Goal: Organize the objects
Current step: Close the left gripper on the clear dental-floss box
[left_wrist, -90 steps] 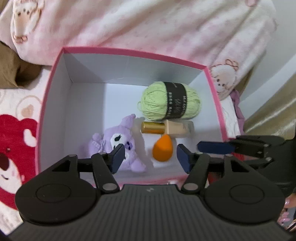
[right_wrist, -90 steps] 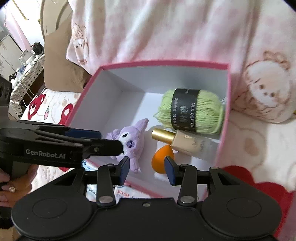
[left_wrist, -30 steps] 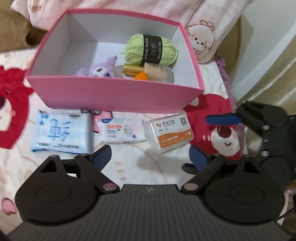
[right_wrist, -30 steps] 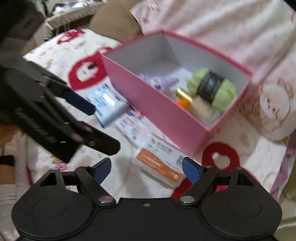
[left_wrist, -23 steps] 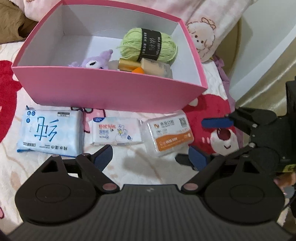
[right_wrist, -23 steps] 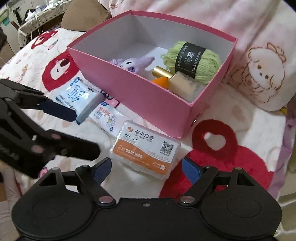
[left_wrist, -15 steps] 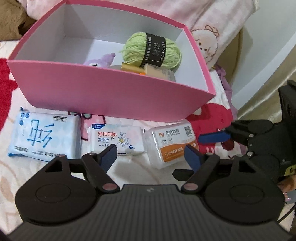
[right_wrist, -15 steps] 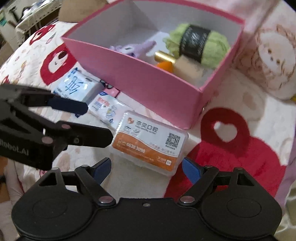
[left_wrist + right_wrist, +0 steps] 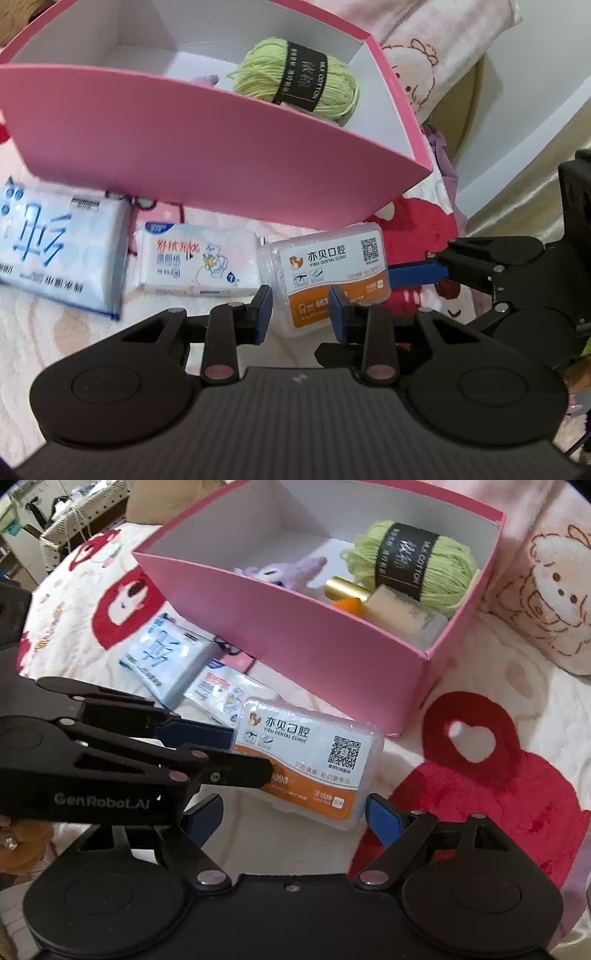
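Change: both hand-held grippers have pulled back out of the pink box (image 9: 207,155) and dropped low over the bedspread (image 9: 480,672); 3.0 s ago both hung over the box interior.
Left hand-held gripper (image 9: 300,312): fingers have narrowed from wide apart 1.0 s ago to a moderate gap, clamped on nothing; the right pad overlaps the near edge of the dental floss box (image 9: 332,273), contact cannot be told.
Right hand-held gripper (image 9: 293,812): fingers spread wide, empty, lined up on the same floss box from its near side.
Target, my reading: the floss box, lying flat on the bed just in front of the pink box's right front corner, is the next item to go in.
Packed: green yarn ball (image 9: 410,566), purple plush toy (image 9: 284,570), gold-capped bottle (image 9: 391,603), orange sponge (image 9: 349,605), all inside the pink box.
Left outside: 3 items in a row along the box front: blue tissue pack (image 9: 55,251), wet wipes pack (image 9: 199,260), floss box.
Meaning for task: the pick-up phase has restarted; 4 things stored, 3 to go.
Risk, judged: both tools crowd 1 small box, so they may collide.
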`<state>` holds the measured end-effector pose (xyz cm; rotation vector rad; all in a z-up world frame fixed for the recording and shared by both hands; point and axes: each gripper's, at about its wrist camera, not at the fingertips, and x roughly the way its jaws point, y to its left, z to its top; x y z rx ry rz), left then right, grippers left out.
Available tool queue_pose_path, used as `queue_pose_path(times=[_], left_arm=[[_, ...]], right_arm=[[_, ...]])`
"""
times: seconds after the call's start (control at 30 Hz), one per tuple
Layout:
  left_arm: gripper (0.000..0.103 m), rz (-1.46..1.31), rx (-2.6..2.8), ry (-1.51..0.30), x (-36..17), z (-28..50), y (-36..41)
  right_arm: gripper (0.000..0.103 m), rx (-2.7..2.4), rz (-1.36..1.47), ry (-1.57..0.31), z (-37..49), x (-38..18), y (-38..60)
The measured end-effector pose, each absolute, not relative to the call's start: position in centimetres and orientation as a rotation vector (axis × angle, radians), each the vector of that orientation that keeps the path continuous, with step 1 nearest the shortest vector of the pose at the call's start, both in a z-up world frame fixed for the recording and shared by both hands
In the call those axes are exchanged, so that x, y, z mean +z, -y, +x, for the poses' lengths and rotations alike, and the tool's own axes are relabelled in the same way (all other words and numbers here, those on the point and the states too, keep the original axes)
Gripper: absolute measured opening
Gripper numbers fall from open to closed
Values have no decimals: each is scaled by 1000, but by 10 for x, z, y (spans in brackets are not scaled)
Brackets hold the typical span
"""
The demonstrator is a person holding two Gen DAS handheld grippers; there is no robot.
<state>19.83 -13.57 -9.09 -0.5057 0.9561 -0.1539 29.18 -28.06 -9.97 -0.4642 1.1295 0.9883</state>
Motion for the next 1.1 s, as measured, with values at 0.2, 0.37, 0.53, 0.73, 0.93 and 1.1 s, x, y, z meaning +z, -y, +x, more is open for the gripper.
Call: queue_pose_path(times=[0.2, 0.37, 0.53, 0.73, 0.93, 1.1], left_arm=[[31, -611, -166, -1050, -97, 185, 123], [31, -659, -128, -1055, -105, 185, 116], [36, -630, -109, -1015, -110, 184, 115], [36, -675, -105, -1012, -114, 182, 116], [36, -647, -95, -1009, -102, 178, 123], [36, -598, -118, -956, -79, 167, 125]], right_arm=[[88, 1051, -515, -1151, 283, -102, 274], [87, 1046, -482, -1190, 287, -107, 275], [88, 1028, -418, -1233, 296, -110, 278], [87, 1039, -463, -1221, 290, -113, 269], [80, 1044, -498, -1144, 281, -100, 272], [75, 1029, -496, -1078, 273, -81, 278]])
